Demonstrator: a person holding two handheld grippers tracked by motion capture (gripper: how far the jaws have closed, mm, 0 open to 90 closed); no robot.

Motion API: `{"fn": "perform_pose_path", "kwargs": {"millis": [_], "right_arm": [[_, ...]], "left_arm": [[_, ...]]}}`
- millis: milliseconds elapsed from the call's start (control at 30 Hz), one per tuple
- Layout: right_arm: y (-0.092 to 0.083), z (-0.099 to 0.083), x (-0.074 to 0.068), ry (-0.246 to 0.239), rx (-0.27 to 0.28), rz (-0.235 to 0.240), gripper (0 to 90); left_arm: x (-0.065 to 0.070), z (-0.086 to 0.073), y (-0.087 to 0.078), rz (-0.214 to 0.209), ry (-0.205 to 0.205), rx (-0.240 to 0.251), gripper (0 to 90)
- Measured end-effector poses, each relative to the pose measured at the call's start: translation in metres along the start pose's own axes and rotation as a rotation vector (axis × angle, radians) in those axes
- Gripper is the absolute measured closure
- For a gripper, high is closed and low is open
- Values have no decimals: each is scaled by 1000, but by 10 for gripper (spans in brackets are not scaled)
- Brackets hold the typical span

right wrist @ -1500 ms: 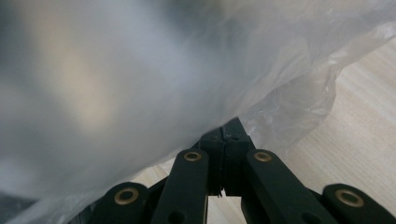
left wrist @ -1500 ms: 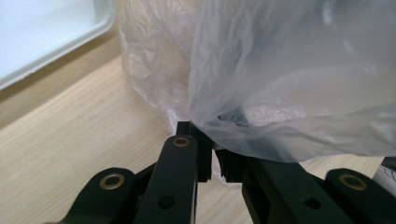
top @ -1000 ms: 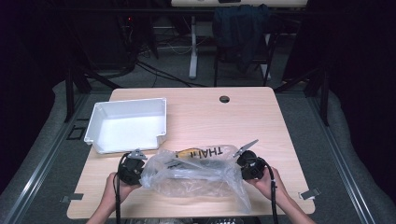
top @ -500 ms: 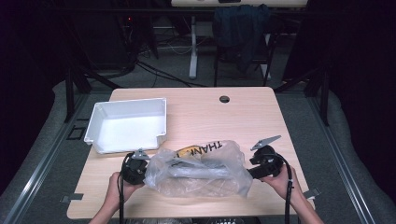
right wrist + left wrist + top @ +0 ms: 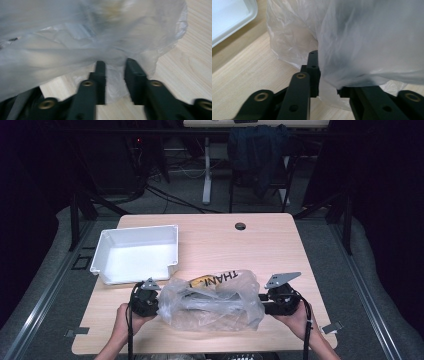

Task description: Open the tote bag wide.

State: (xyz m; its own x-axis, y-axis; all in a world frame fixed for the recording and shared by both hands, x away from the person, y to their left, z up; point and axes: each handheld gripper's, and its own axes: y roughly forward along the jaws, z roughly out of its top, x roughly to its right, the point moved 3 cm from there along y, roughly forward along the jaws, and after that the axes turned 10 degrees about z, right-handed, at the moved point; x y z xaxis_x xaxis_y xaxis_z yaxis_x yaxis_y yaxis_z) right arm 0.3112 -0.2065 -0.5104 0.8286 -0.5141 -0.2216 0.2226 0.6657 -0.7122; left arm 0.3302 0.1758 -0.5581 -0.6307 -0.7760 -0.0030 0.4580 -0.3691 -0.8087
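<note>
A clear crumpled plastic bag (image 5: 210, 302) with yellow and black "THANK" print lies along the table's front edge. A dark long shape shows through its film. In the high view my left gripper (image 5: 150, 301) holds the bag's left end and my right gripper (image 5: 267, 305) holds its right end, so the bag is stretched between them. In the left gripper view the film (image 5: 367, 42) drapes over the right jaw, and the left gripper (image 5: 328, 82) pinches a fold. The right gripper view has bunched film (image 5: 75, 37) caught between the jaws of the right gripper (image 5: 115, 75).
A white empty tray (image 5: 140, 229) stands at the table's left, just behind the left gripper; its corner (image 5: 229, 20) appears in the left gripper view. The wooden table (image 5: 240, 250) has a cable hole (image 5: 240, 226) at the back. A chair with a dark jacket (image 5: 260, 145) stands beyond.
My right gripper has moved to the right with the bag's end in it. The bag has spread wider and flatter. The left gripper has stayed about where it was.
</note>
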Motion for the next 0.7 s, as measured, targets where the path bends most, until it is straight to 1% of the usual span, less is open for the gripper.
{"fn": "perform_pose_path", "kwargs": {"millis": [33,67,100,133,167,200,267,300,333,367,400,433,467,500,533,567,600,633,700], "right_arm": [[3,0,6,17,19,17,828],[4,0,8,24,17,19,848],[4,0,8,24,17,19,848],[6,0,10,31,11,22,874],[9,-1,12,39,-2,29,890],[9,-1,12,39,-2,29,890],[11,-2,11,39,-14,27,895],[11,-2,11,40,-15,22,896],[11,-1,10,38,-14,22,897],[11,-1,10,38,-14,22,897],[12,0,11,37,-11,18,898],[14,0,12,46,-22,19,898],[16,0,13,48,-29,16,898],[17,0,13,52,-35,9,900],[17,0,13,52,-35,9,900],[18,-1,15,53,-37,8,900],[18,-1,16,64,-47,-5,900],[19,-1,17,64,-49,-1,900],[20,-1,17,67,-49,-5,900]], "left_arm": [[0,1,-2,2,-1,0,679],[0,1,-4,3,3,0,635],[0,1,-4,3,3,0,601],[0,1,-7,3,20,1,601],[1,1,-9,3,17,6,522],[1,1,-11,8,24,7,522],[4,0,-19,11,18,28,436],[4,0,-22,16,23,34,413],[6,-1,-27,11,25,46,395],[7,-1,-30,17,23,56,395],[9,-2,-34,13,28,63,384],[11,-2,-36,15,35,71,363],[15,-1,-42,31,54,90,356],[17,-1,-45,31,63,101,352],[17,-1,-45,31,63,101,351],[19,-1,-48,43,70,116,351],[21,0,-49,46,73,120,353],[24,0,-53,63,88,141,356],[25,1,-55,69,91,149,358]]}}
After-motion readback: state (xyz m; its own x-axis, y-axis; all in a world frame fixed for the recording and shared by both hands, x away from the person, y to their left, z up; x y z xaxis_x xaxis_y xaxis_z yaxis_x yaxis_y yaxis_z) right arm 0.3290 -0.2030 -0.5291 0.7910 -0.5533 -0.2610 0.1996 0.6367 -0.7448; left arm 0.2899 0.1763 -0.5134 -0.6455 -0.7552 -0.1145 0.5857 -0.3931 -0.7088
